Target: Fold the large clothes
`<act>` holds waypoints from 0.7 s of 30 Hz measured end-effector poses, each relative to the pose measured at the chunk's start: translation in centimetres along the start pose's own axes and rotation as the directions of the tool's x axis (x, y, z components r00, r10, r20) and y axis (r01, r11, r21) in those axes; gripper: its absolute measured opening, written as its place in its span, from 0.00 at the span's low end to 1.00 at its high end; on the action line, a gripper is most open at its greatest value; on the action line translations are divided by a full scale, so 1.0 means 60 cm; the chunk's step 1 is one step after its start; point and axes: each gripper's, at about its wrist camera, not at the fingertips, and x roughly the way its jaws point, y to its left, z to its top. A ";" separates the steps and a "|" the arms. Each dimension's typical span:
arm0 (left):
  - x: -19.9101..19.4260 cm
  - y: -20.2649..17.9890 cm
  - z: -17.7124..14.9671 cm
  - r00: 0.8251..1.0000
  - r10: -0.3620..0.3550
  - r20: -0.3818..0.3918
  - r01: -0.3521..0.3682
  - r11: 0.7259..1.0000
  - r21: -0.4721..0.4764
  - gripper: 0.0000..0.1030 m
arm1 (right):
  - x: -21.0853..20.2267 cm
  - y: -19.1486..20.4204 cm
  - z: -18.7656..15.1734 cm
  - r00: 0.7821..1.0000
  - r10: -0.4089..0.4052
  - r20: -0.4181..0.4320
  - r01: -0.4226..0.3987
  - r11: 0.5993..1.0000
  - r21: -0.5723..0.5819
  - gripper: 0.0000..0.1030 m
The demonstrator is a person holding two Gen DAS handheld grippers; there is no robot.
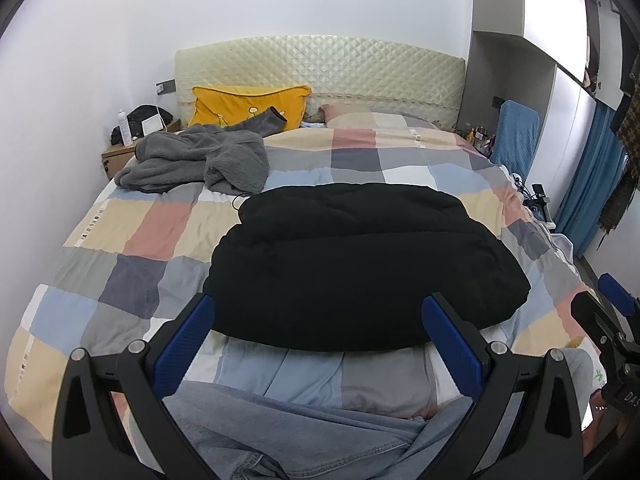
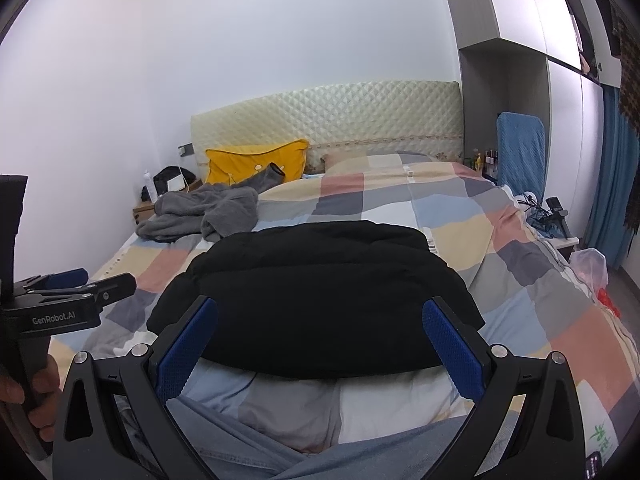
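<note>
Both sets of jaws stand wide apart with nothing between them: the left gripper point(image 1: 318, 334) and the right gripper point(image 2: 320, 338) hang side by side above the near edge of the bed, each aimed at the black padded coat point(image 1: 360, 264).

Going from the left, a wooden nightstand point(image 1: 116, 158) holds a white bottle and a dark bag. Next to it a grey fleece garment point(image 1: 200, 158) lies rumpled near the yellow pillow point(image 1: 250, 106), probably left out of the way as a later item to fold. The coat sits in the middle of the checked quilt point(image 1: 120, 236) as a compact, thick bundle, close to the person, which I'd guess keeps it within easy reach of both tools. It looks mostly folded already. On the far right stands a blue covered chair point(image 1: 516, 136) beside the wardrobe.

The left camera catches only a sliver of the other gripper at its right edge. The right camera shows more: the left tool from the side, its handle wrapped by a hand point(image 2: 16, 388), and a plastic bag point(image 2: 590, 268) on the floor by the bed.
</note>
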 end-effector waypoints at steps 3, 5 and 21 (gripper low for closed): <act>0.000 -0.002 0.000 1.000 -0.003 -0.002 0.003 1.000 0.005 1.00 | 0.000 -0.002 0.000 1.000 0.002 0.000 -0.002 1.000 0.000 0.99; 0.000 -0.002 0.000 1.000 -0.008 -0.003 0.008 1.000 0.005 1.00 | 0.001 -0.001 -0.001 1.000 0.004 -0.001 -0.004 1.000 0.003 0.99; 0.004 -0.001 0.003 1.000 -0.017 -0.006 0.017 1.000 0.005 1.00 | 0.005 -0.005 -0.003 1.000 0.004 0.000 -0.004 1.000 0.016 0.99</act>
